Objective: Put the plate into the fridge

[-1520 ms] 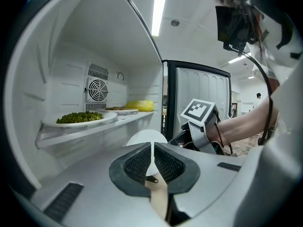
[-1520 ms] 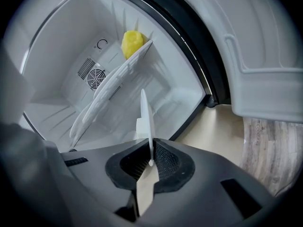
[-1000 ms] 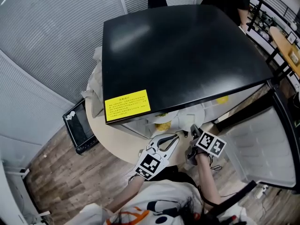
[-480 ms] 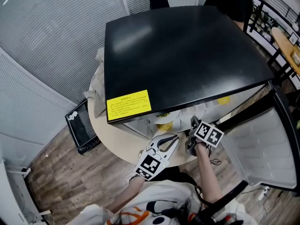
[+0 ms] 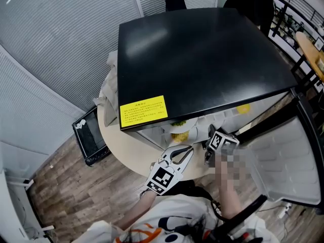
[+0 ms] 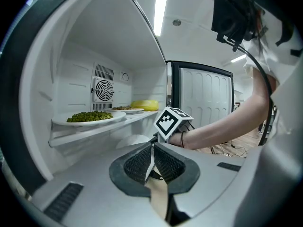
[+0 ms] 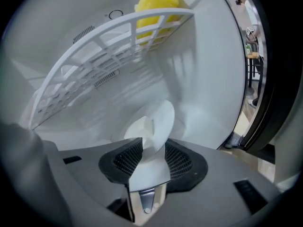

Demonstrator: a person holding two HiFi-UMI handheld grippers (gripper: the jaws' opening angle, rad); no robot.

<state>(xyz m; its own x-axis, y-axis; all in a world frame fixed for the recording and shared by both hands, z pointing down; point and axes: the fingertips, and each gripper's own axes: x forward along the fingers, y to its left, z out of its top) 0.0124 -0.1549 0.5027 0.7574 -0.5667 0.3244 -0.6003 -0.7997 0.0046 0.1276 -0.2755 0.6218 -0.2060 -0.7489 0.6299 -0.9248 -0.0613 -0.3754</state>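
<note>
– Two grippers, one fridge, one door swung open on your right. How many plates do you count?

– Three. Two loaded ones stand on the single shelf. A plate of green peas is nearest, and a second plate with darker food is behind it. One yellow lump lies past that. The third is the task's plate, plain white, down in the lower compartment under the shelf.

– Other singles?

– One fan grille on the back wall and one yellow label on the black top.

– Jaws?

– Your left gripper has its pads together with nothing in them. It sits just in front of the opening and aims inward. Your right gripper reaches into the lower compartment and its jaws are opening. The plate's near rim lies between the pads, and they do not look pressed on it.

– Which way does the plate lie?

– It's round, so there is no long axis to log. In your left gripper view it sits low and flat on the fridge floor, face up. Its near rim points toward the door opening and your right gripper, its far rim toward the back wall. In your right gripper view the shelf and plate both read slanted, tilted the same way.
</note>
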